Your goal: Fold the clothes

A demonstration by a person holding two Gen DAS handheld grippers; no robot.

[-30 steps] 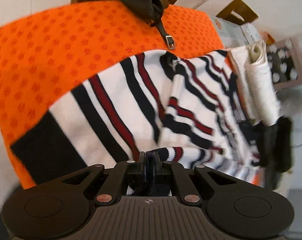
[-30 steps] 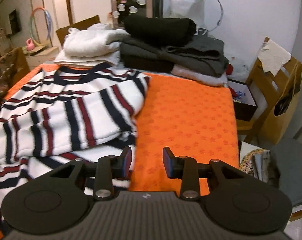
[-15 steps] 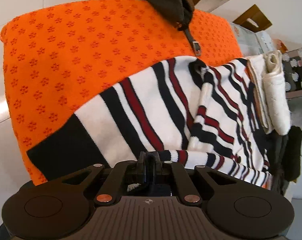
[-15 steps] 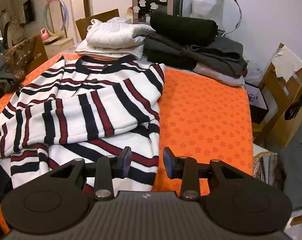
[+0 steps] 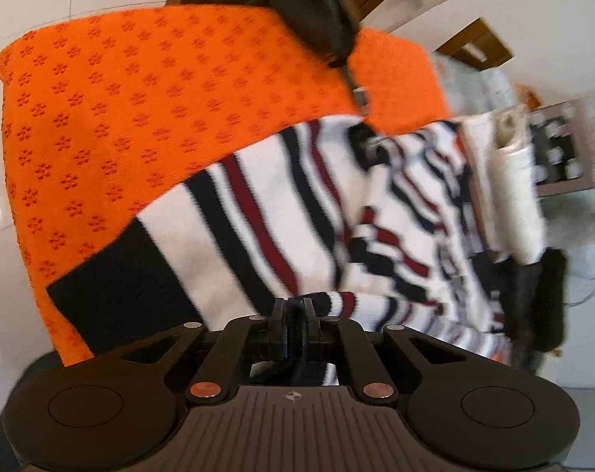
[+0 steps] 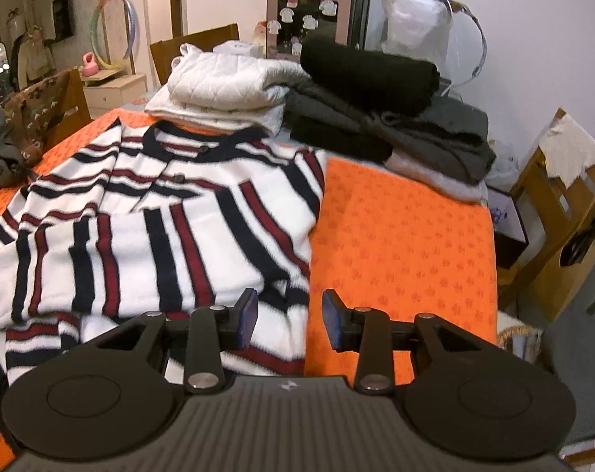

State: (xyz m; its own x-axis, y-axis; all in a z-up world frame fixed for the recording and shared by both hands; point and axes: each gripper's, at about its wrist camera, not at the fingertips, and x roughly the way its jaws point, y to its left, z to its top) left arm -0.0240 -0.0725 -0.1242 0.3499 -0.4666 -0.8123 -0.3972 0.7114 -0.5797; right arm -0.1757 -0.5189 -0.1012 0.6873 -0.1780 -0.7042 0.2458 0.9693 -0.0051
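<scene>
Apparently left gripper [image 5: 294,306] pinches striped cardigan [image 6: 171,232] (blurred); right gripper [image 6: 289,312] agape.

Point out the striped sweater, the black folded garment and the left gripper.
Sweater [image 6: 171,236], right wrist view, folded sleeve.
Black garment [image 6: 370,74], right wrist view, top roll.
Left gripper [image 5: 295,306], left wrist view, between fingertips.

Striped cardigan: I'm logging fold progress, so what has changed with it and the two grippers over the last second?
The right gripper has advanced over the striped cardigan, jaws open and holding nothing; the cardigan's right edge now sits under them, and more of its front is in view. The left gripper stays shut on a dark edge of the cardigan, its view shifting only slightly. The folded piles behind and the orange cloth are unchanged.
</scene>
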